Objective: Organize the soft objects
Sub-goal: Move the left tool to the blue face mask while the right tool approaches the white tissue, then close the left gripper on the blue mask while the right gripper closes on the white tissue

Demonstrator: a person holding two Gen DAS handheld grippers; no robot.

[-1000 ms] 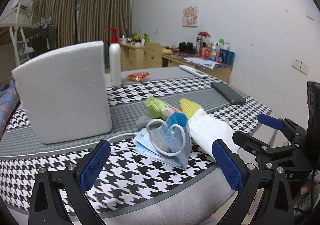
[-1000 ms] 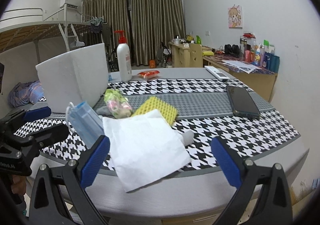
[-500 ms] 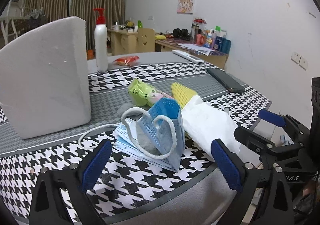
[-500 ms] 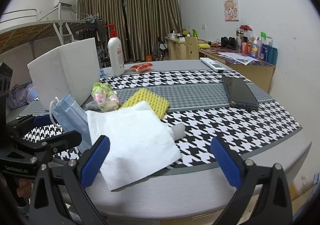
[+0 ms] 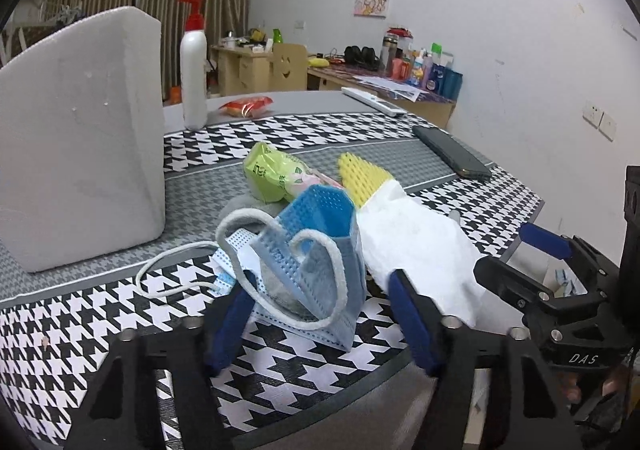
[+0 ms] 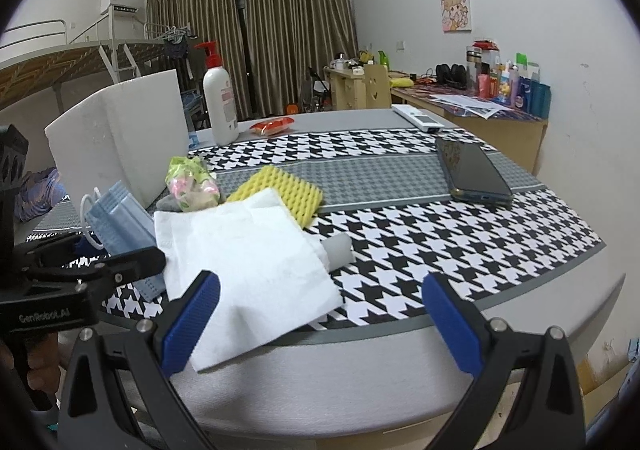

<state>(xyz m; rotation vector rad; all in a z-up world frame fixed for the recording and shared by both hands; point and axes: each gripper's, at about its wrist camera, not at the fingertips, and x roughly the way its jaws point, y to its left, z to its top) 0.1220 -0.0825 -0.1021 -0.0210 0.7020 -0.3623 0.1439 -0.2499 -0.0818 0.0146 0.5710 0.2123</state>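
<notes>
Your left gripper (image 5: 320, 306) has just been closing around the blue face mask (image 5: 316, 250) near the desk (image 6: 400, 370) front edge, pads not yet pressing. Your right gripper (image 6: 320, 322) stands apart over the white cloth (image 6: 248, 258).

A cluster of soft things crowds the near left of the table (image 6: 400, 390): blue face masks (image 5: 320, 262), a white cloth (image 6: 248, 262), a yellow sponge (image 6: 280, 194) and a green packet (image 6: 192, 182), touching or overlapping. A tall white foam block (image 6: 120, 142) walls off the left. Right of the cloth the patterned mat (image 6: 460, 246) lies bare up to a phone (image 6: 468, 170).
</notes>
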